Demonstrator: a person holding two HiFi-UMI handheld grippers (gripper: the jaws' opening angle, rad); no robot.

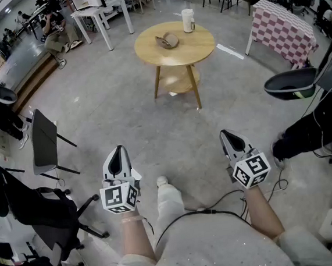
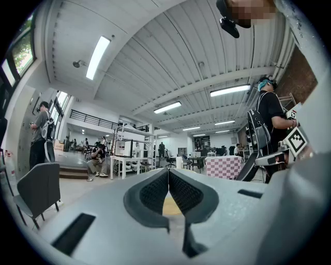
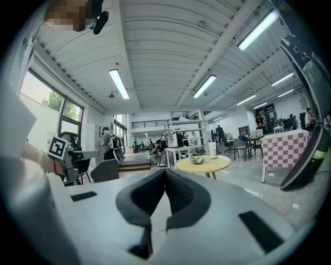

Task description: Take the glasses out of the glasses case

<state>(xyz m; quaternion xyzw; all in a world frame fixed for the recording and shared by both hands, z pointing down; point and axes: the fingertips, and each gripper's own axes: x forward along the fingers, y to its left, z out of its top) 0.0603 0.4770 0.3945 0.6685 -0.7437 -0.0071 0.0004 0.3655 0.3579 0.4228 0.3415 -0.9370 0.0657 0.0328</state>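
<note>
A brownish glasses case (image 1: pixel 167 41) lies on a round wooden table (image 1: pixel 199 49) far ahead of me; it also shows small in the right gripper view as the case (image 3: pixel 196 160) on the table (image 3: pixel 214 165). My left gripper (image 1: pixel 119 151) and right gripper (image 1: pixel 227 135) are held low over the concrete floor, well short of the table, both pointing forward. The left gripper (image 2: pixel 168 172) has its jaws together with nothing between them. The right gripper (image 3: pixel 165 173) is shut and empty too. No glasses are visible.
A white cup (image 1: pixel 188 21) stands at the table's far edge. A checkered-cloth table (image 1: pixel 284 30) is at the right, a dark folding chair (image 1: pixel 44 141) and an office chair (image 1: pixel 39 212) at the left. A person in black (image 1: pixel 306 130) stands close on the right. People sit at the far left.
</note>
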